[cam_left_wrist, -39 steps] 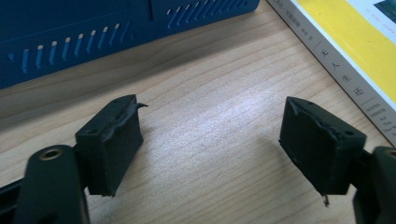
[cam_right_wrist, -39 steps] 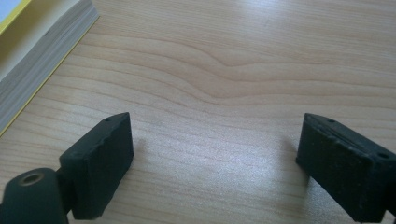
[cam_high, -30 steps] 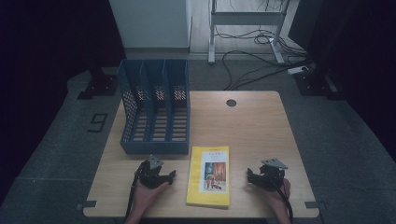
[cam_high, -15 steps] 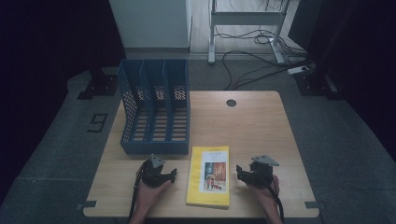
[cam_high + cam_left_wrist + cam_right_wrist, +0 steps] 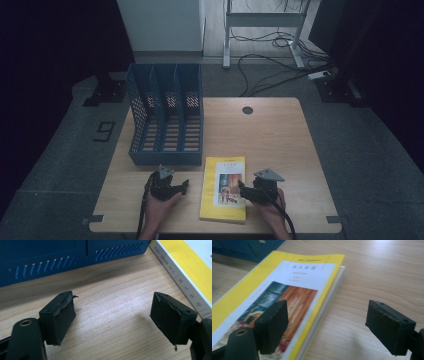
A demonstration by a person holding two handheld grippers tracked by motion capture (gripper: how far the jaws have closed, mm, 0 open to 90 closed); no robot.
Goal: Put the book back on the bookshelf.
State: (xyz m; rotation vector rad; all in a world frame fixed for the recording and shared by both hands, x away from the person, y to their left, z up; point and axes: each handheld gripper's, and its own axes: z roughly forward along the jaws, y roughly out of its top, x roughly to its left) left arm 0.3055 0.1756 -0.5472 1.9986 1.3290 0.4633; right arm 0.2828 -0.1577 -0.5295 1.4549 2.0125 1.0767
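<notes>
A yellow book [image 5: 224, 187] lies flat on the wooden table [image 5: 280, 140] near the front edge. Its cover [image 5: 287, 290] has a white panel and a picture. My right gripper [image 5: 242, 189] is at the book's right edge and stands open [image 5: 329, 327]; one jaw hovers over the cover, the other over bare wood, and neither touches the book. My left gripper [image 5: 183, 187] rests just left of the book, pointing toward it. It is open [image 5: 115, 322] over bare wood, with the book's spine [image 5: 185, 270] beyond its right jaw.
A blue three-slot file organizer [image 5: 167, 120] stands at the back left of the table, just behind the left gripper [image 5: 62, 257] and the book's far corner. A round cable hole [image 5: 247, 110] sits near the far edge. Cables lie on the floor beyond.
My right gripper has moved left from the table's right side up to the book's right edge. The left gripper and the book have stayed put.
</notes>
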